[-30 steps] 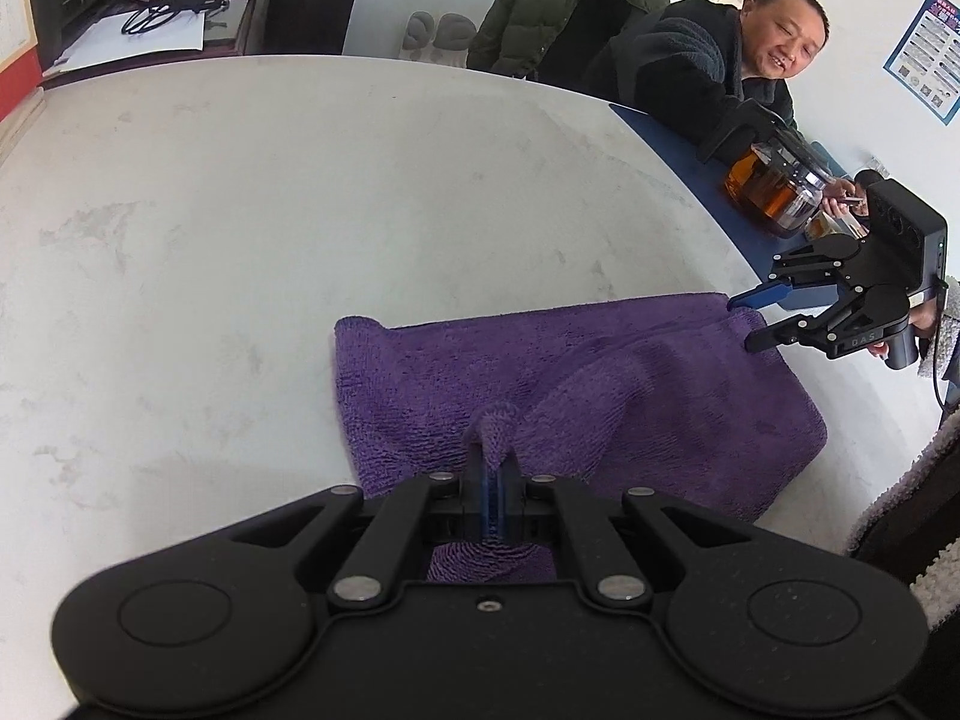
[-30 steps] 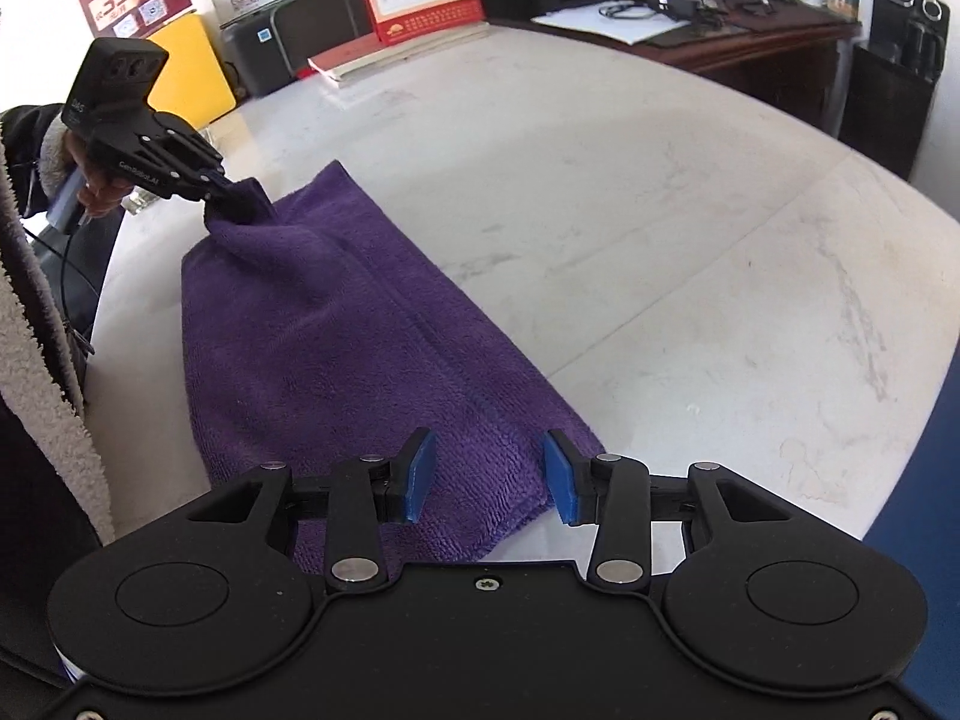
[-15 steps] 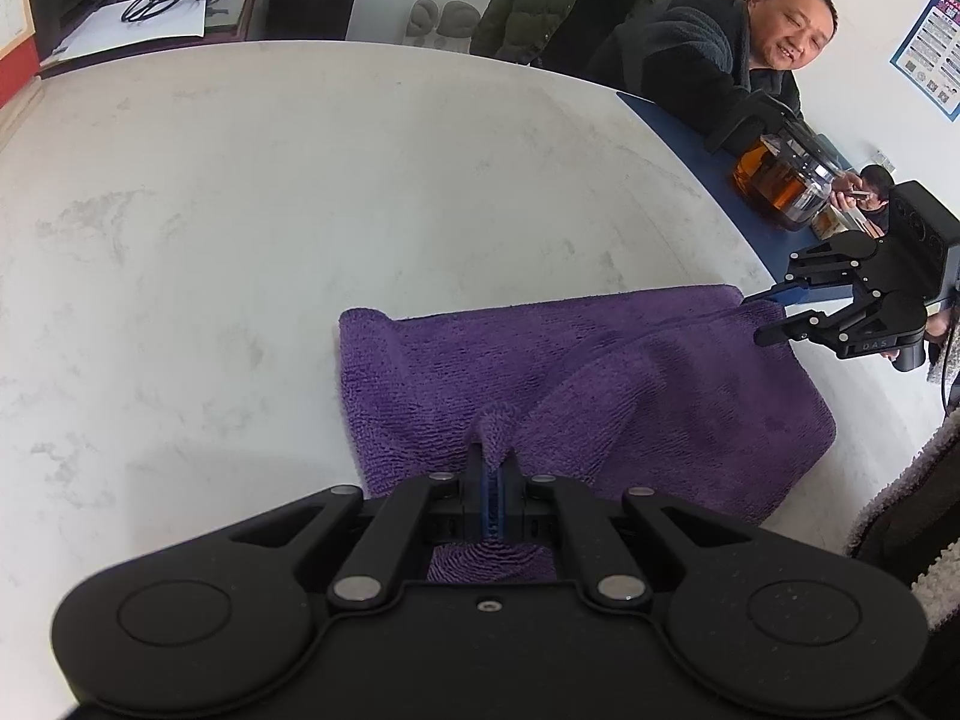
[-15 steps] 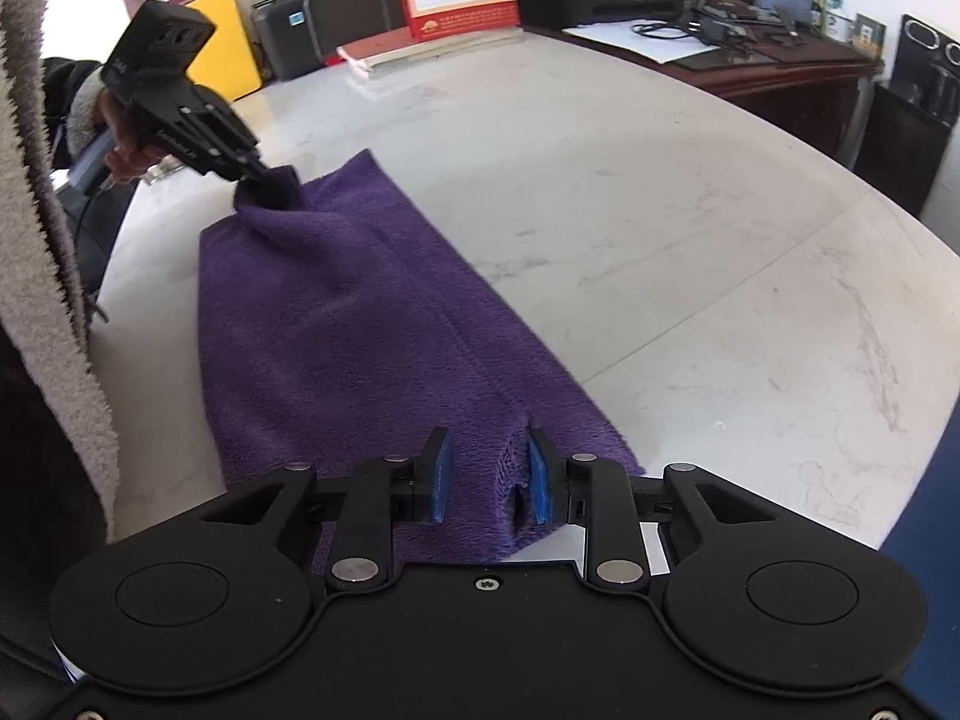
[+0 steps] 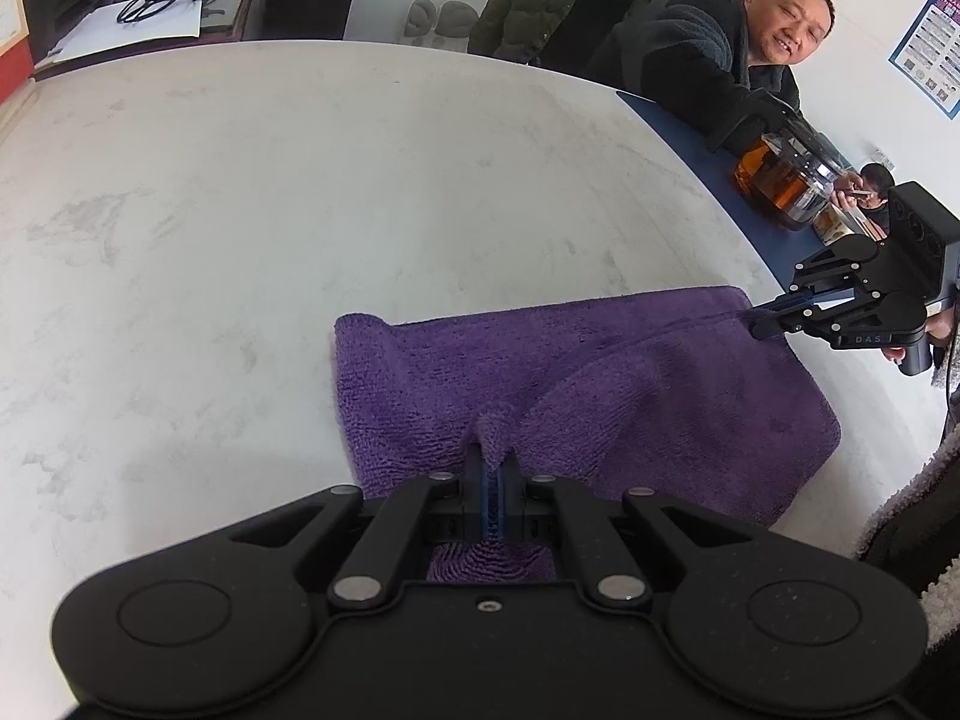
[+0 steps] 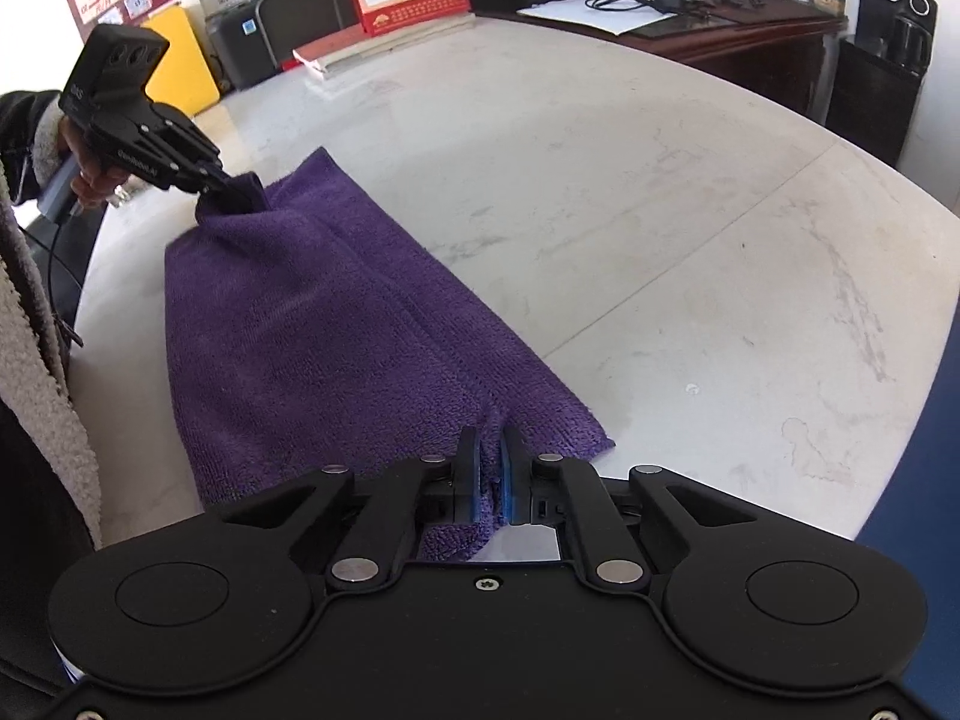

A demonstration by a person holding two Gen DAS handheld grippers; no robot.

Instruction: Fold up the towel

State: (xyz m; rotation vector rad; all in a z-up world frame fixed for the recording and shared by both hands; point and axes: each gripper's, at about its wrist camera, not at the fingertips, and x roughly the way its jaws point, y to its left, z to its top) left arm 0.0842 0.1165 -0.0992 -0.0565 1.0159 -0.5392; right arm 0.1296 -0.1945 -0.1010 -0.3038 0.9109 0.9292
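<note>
Purple towel (image 5: 576, 384) lies folded on the white marble table (image 5: 300, 192), near the near-right edge by the person holding the tools. Left gripper (image 5: 493, 468) has its jaws clamped on a pinched-up ridge of towel at one short end; the cloth peaks between the blue pads. Right gripper (image 6: 492, 471) is closed on the towel's other short end, a thin fold caught between its blue pads. In the right wrist view the towel (image 6: 336, 324) runs away from the camera to the left gripper (image 6: 225, 192), which lifts its corner off the table. In the left wrist view the right gripper (image 5: 762, 321) sits at the far-right corner of the towel, with the cloth drawn to a point there. Glass teapot (image 5: 780, 180) with amber tea stands on the blue mat (image 5: 690, 138) at far right, apart from the towel. A man (image 5: 720, 54) in a dark jacket sits behind it.
</note>
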